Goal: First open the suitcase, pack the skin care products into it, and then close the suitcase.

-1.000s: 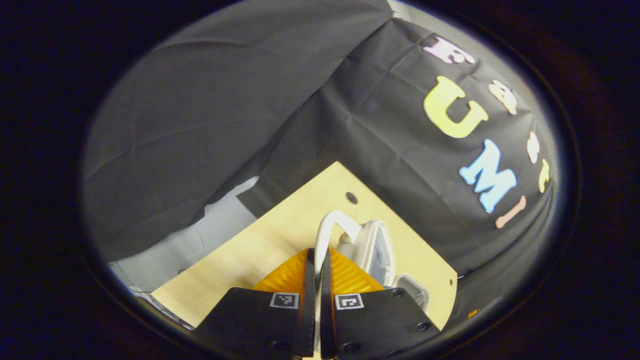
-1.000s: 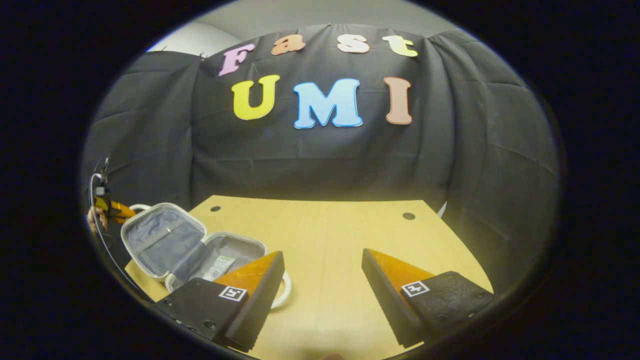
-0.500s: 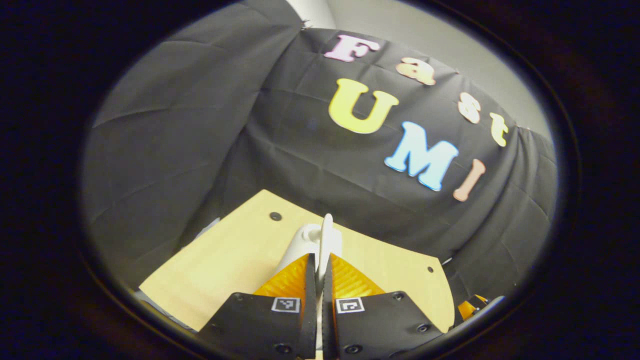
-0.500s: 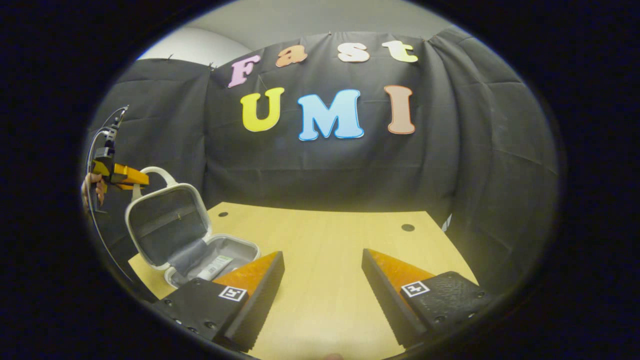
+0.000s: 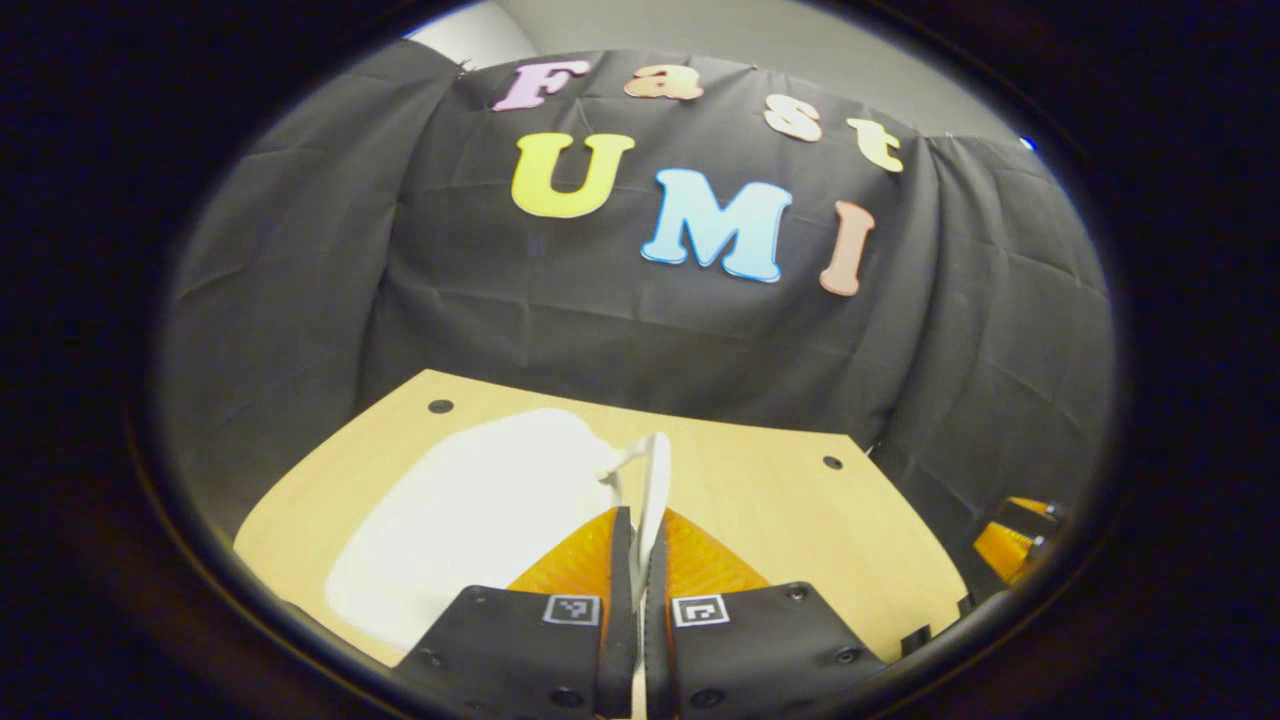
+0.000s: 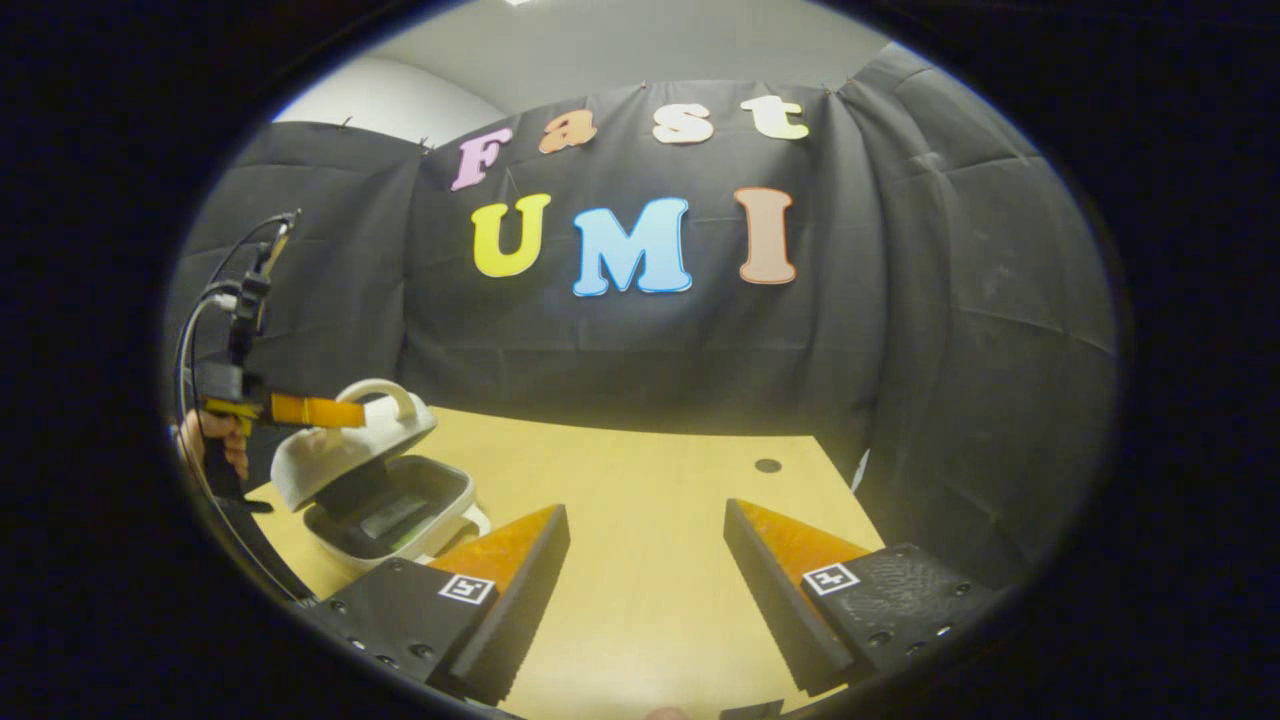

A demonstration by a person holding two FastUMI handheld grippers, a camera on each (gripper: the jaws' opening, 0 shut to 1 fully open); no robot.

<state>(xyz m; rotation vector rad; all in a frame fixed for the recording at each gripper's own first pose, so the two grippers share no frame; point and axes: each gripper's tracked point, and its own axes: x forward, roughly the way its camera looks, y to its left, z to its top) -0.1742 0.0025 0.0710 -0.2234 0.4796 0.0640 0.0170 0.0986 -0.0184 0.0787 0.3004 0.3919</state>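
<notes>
Recording booth, staged setup, not real home. Black cloth wall draped in folds behind and on both sides of light wooden table, cloth pinned along top. Plain grey room wall showed above cloth. Round holes near table's far corners.

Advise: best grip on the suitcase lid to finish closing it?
Grip the lid handle, the thin white loop on the suitcase lid, pinched across its flat sides from the left. The left gripper is already shut on it that way. The lid hangs half-closed over the suitcase base, so the loop likely steers it down.
</notes>
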